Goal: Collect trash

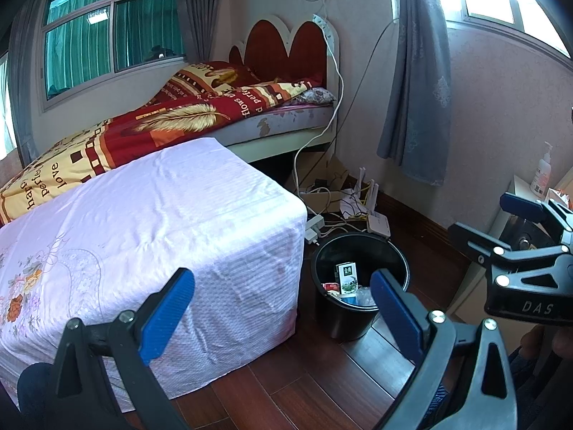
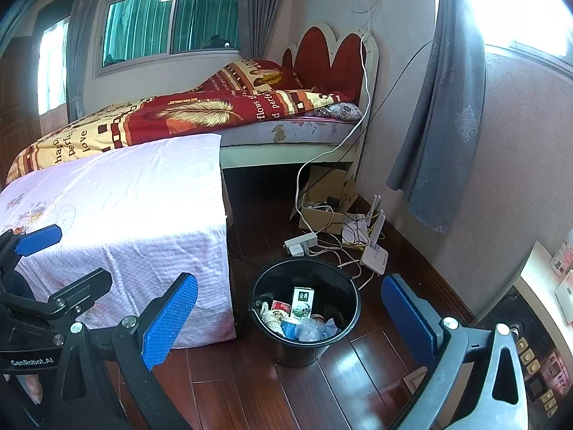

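A black bucket (image 1: pixel 360 251) stands on the wooden floor beside a cloth-covered table; it also shows in the right wrist view (image 2: pixel 304 268). Inside lie a green-and-white carton (image 2: pixel 301 301), a red wrapper (image 2: pixel 281 307), clear plastic (image 2: pixel 315 328) and other trash. My left gripper (image 1: pixel 283 304) is open and empty, above the table corner and the bucket. My right gripper (image 2: pixel 290 308) is open and empty, held over the bucket. The right gripper also shows at the right edge of the left wrist view (image 1: pixel 515 222). The left gripper shows at the left edge of the right wrist view (image 2: pixel 61 261).
A table under a pink-white cloth (image 1: pixel 143 222) fills the left. A bed with a red and yellow quilt (image 1: pixel 179 118) lies behind. A cardboard box, power strips, routers (image 2: pixel 374 254) and cables clutter the floor by the wall. A white cabinet (image 1: pixel 519 186) with a pump bottle stands right.
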The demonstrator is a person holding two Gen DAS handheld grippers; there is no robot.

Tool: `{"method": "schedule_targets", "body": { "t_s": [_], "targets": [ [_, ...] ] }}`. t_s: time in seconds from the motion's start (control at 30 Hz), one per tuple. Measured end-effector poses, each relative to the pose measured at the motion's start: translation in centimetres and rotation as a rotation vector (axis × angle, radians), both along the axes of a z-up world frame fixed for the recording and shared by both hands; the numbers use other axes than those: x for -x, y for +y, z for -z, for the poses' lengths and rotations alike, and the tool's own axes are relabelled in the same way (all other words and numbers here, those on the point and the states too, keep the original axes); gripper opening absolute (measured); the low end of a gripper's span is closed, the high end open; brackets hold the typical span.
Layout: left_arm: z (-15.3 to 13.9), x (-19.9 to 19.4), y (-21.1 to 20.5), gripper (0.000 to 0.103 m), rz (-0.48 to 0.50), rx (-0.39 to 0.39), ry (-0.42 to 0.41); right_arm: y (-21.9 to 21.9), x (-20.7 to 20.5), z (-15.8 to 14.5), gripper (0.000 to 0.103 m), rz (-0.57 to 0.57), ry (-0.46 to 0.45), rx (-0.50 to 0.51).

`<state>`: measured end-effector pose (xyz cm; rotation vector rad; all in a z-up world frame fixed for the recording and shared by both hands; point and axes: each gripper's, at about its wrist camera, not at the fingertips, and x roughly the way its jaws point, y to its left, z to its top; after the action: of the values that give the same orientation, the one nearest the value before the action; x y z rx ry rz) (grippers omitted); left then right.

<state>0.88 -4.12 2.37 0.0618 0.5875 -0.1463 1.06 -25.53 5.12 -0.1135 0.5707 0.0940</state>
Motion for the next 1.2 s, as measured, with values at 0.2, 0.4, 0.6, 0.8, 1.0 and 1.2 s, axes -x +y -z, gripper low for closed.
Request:
{"method": "schedule_targets", "body": {
  "t_s": [0.2,0.4,0.6,0.8,1.0,1.2],
  "targets": [
    [-0.23,-0.13,-0.24,0.099,0.006,0.000,-0.003,-0.10,-0.07,0.05,0.103,-0.002,0.000,-0.001],
    [-0.25,-0.12,-0.39,0.099,0.004,0.000,-0.004,-0.30,-0.20,0.05,0.103,-0.001,0.003,0.002],
    [-0.28,-0.18,-0.56,0.099,0.009,0.000,-0.002,-0.39,-0.24,0.08,0.103,-0.002,0.004,0.004],
    [-0.25,-0.20,-0.54,0.099,0.010,0.003,-0.001,-0.28,-0.19,0.03,0.103,-0.002,-0.001,0.007],
    [-0.18,-0.19,-0.41,0.099,0.014,0.002,0.000,-0.21,-0.18,0.05,0.103,-0.001,-0.001,0.008],
    [-0.16,-0.18,-0.64,0.099,0.021,0.002,-0.003,-0.21,-0.17,0.00,0.103,-0.001,0.001,0.009]
  ]
}}
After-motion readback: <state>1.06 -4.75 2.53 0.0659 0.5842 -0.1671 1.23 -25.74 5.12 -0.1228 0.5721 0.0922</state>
